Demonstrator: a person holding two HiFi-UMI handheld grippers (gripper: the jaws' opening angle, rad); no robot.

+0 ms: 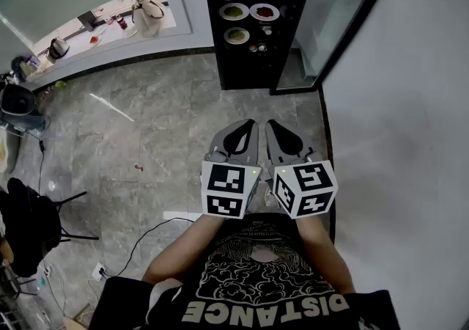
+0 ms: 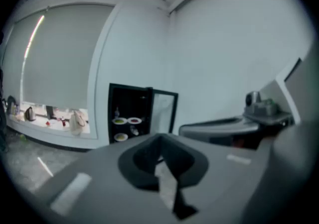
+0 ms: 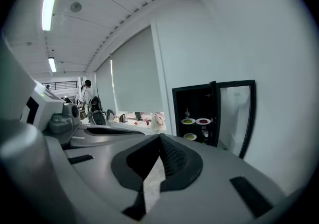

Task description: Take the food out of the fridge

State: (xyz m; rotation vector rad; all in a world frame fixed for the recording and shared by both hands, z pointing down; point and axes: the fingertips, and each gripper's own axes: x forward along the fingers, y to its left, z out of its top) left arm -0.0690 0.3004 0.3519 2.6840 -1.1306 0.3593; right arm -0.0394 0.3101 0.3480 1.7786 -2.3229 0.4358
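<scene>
A black fridge (image 1: 249, 20) stands against the far wall with its glass door (image 1: 322, 31) swung open to the right. On its shelves sit a plate of green food (image 1: 234, 11), a plate of red food (image 1: 264, 11) and a second green plate (image 1: 236, 35) lower down. The same plates (image 2: 127, 121) (image 3: 195, 121) show small and distant in both gripper views. My left gripper (image 1: 249, 128) (image 2: 160, 142) and right gripper (image 1: 272, 128) (image 3: 159, 141) are held side by side in front of the person's chest, well short of the fridge. Both are shut, with nothing between the jaws.
Grey tiled floor (image 1: 161, 138) lies between me and the fridge. A white wall (image 1: 396, 116) runs along the right. A window ledge (image 1: 102, 24) at the far left holds a kettle and a bag. A black chair (image 1: 33, 226) and floor cables (image 1: 139, 244) are at the left.
</scene>
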